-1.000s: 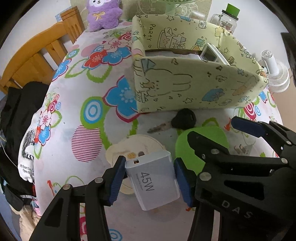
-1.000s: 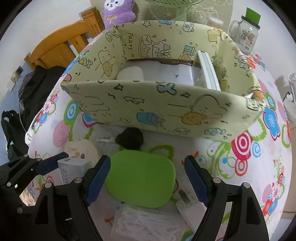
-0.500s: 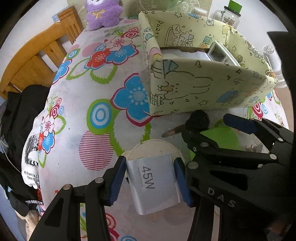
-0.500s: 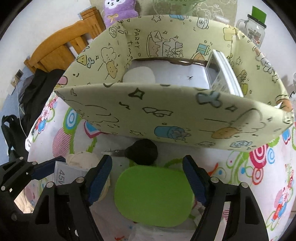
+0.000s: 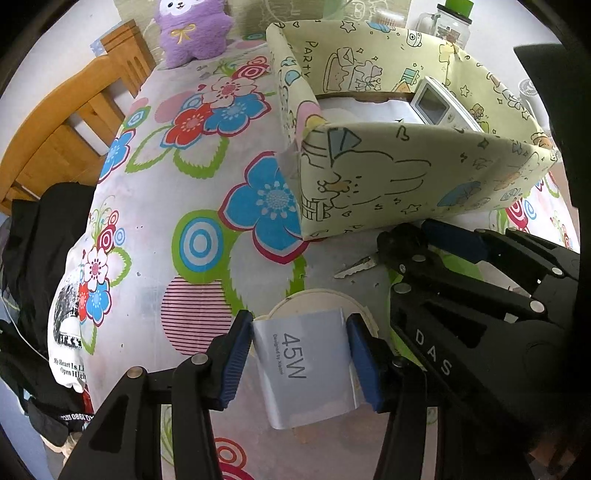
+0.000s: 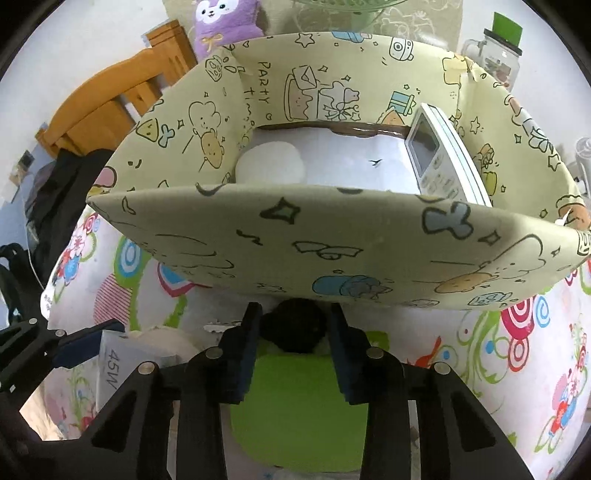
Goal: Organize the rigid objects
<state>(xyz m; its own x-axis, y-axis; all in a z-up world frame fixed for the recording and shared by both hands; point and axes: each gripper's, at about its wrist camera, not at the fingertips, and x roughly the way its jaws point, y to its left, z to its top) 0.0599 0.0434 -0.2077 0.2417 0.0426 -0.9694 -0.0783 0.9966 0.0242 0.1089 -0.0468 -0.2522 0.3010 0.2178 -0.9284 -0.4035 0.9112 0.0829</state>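
Left gripper (image 5: 300, 360) clamped on a white charger (image 5: 304, 367) marked "45W", blue pads (image 5: 236, 354) pressed against both its sides, held just above a round cream disc (image 5: 317, 299) on the flowered bench (image 5: 192, 192). Right gripper (image 6: 293, 325) closed around the black head of a key (image 6: 295, 325), metal blade (image 5: 356, 266) pointing left, right at the foot of the box's near wall. Beneath that gripper, a flat green pad (image 6: 295, 410) lying on the bench. Just beyond, an open yellow-green box (image 6: 332, 240) printed with cartoon drawings; inside, a white remote (image 6: 439, 166) leaning against the right wall and a white rounded lump (image 6: 271, 164) in the left corner. At the far end of the bench, a purple plush toy (image 5: 192, 29) and a glass jar with a green lid (image 6: 498, 55). Wooden chair (image 5: 74, 122) to the left, dark clothing (image 5: 33, 236) draped beside it.
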